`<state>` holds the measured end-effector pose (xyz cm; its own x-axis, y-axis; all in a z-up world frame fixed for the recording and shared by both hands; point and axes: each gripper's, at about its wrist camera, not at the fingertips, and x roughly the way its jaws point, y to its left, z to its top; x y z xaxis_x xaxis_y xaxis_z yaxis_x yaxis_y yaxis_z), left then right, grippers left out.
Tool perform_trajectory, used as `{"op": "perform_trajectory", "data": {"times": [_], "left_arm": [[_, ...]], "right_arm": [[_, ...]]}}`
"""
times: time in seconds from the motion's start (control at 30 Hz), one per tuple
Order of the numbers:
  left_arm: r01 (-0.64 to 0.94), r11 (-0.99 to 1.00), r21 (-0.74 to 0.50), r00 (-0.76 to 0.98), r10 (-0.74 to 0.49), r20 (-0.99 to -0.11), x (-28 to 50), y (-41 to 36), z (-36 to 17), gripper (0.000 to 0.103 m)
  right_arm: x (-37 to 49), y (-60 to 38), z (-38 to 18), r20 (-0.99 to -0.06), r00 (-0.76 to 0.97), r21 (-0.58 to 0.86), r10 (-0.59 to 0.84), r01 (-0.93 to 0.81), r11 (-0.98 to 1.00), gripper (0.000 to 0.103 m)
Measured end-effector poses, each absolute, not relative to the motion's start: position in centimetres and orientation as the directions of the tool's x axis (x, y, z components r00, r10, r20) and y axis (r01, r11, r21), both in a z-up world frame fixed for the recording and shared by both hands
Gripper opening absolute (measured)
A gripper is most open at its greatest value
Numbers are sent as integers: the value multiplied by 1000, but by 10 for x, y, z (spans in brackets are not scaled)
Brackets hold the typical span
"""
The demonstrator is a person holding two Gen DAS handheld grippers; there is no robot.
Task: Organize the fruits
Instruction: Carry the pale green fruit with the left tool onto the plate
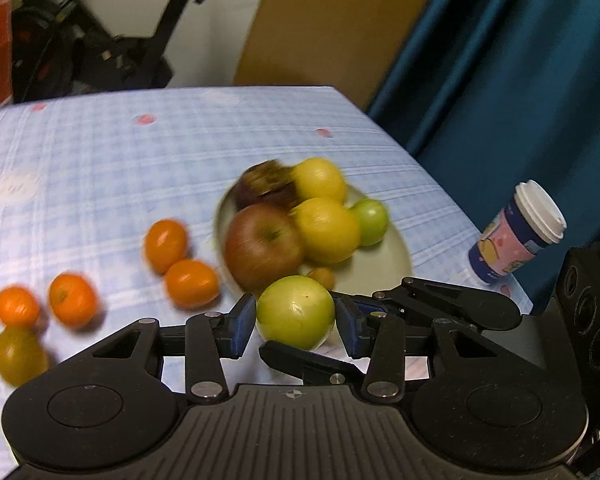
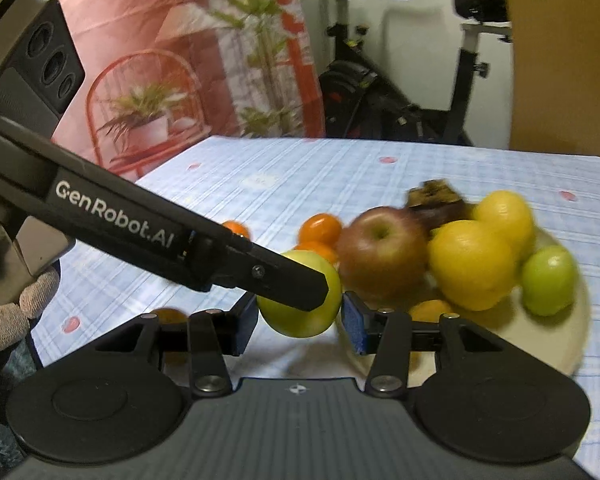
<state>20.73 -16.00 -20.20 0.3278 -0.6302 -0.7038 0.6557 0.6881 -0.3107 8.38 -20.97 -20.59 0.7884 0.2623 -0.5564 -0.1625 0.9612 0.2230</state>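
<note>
Green fruit [image 1: 295,312] — I hold it clamped by both left gripper [image 1: 295,320] and right gripper [image 2: 300,314], just at the near rim of the plate [image 1: 392,258]. Step: loading the plate. Four oranges [image 1: 165,245] wait left of the plate. Next, I judge — one gripper lets go before placing.

Plate [image 2: 572,340]: near rim hidden behind the gripper body; fruit pile motion-blurred. Brown fruit [image 1: 266,184] at the back of the pile: kind cannot be told. Green fruit [image 2: 300,320]: upper part covered by the other gripper's dark finger [image 2: 284,276]. Olive fruit [image 1: 16,356]: partly hidden by the gripper housing. Bench [image 1: 100,160]: cut by the left edge.
</note>
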Motion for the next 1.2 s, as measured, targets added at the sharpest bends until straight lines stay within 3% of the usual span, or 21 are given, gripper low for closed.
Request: {"op": "perform_trajectory", "data": {"times": [0.23, 0.57, 1.2], "left_arm": [[739, 621, -260, 287, -640, -713, 205, -221, -199, 47], [780, 568, -262, 210, -633, -745, 213, -282, -222, 47], [779, 565, -274, 195, -632, -750, 223, -300, -235, 51]], "right_arm": [[71, -250, -199, -542, 823, 245, 167, -36, 969, 48], [63, -292, -213, -590, 806, 220, 39, 115, 969, 48], [78, -295, -222, -611, 790, 68, -52, 118, 991, 49]]}}
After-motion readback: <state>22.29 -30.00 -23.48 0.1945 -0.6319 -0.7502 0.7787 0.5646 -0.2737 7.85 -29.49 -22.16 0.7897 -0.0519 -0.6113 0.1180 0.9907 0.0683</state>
